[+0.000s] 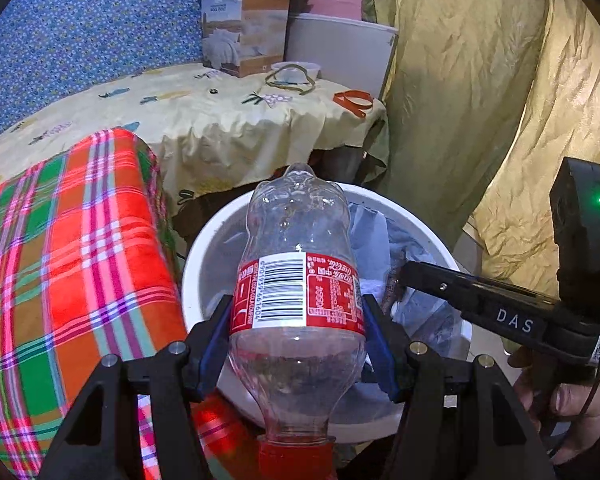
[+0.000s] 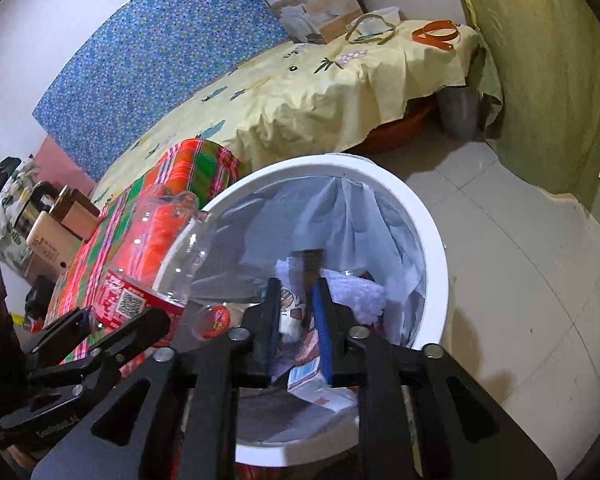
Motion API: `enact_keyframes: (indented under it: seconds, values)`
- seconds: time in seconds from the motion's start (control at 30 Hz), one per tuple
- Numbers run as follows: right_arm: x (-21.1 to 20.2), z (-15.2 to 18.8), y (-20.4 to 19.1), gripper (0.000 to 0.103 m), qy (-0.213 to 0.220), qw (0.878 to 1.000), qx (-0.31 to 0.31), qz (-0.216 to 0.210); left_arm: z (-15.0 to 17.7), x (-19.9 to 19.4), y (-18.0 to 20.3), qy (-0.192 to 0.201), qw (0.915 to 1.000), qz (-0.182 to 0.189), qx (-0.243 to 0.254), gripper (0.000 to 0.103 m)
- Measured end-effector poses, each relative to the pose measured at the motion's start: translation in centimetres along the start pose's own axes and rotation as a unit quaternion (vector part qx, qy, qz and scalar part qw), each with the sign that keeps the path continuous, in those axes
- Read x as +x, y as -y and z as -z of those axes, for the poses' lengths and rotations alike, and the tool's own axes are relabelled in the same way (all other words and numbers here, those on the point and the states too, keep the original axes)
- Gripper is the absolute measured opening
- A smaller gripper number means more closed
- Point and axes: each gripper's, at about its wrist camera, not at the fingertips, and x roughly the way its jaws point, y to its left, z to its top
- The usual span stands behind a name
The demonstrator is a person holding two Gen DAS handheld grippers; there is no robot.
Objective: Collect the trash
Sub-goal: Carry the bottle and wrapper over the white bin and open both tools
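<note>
My left gripper [image 1: 298, 312] is shut on a clear plastic cola bottle [image 1: 296, 280] with a red label and red cap. It holds the bottle over the rim of a white trash bin [image 1: 198, 264] lined with a grey bag. In the right wrist view the bottle [image 2: 156, 256] hangs at the bin's left rim. My right gripper [image 2: 298, 308] is over the bin [image 2: 432, 240], its fingers a narrow gap apart with nothing between them. A small carton [image 2: 316, 386] and other trash lie in the bin below it.
A red plaid blanket [image 1: 72, 260] lies left of the bin. A bed with a yellow sheet [image 1: 220, 120] carries a cardboard box [image 1: 244, 28], a bowl and an orange strap [image 1: 354, 100]. A tan curtain [image 1: 480, 100] hangs on the right. The floor [image 2: 520, 264] is tiled.
</note>
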Motion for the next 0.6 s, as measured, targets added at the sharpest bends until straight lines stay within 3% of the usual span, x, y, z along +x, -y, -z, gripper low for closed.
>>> enact_keyframes:
  seconds: [0.1, 0.6]
  values:
    - [-0.2, 0.0, 0.0, 0.038, 0.003, 1.0, -0.005, -0.003, 0.0, 0.3, 0.2, -0.001, 1.0, 0.005, 0.003, 0.064]
    - [-2.2, 0.8, -1.0, 0.038, 0.014, 1.0, -0.026, 0.002, 0.8, -2.4, -0.2, 0.023, 0.9997, -0.001, -0.005, 0.064]
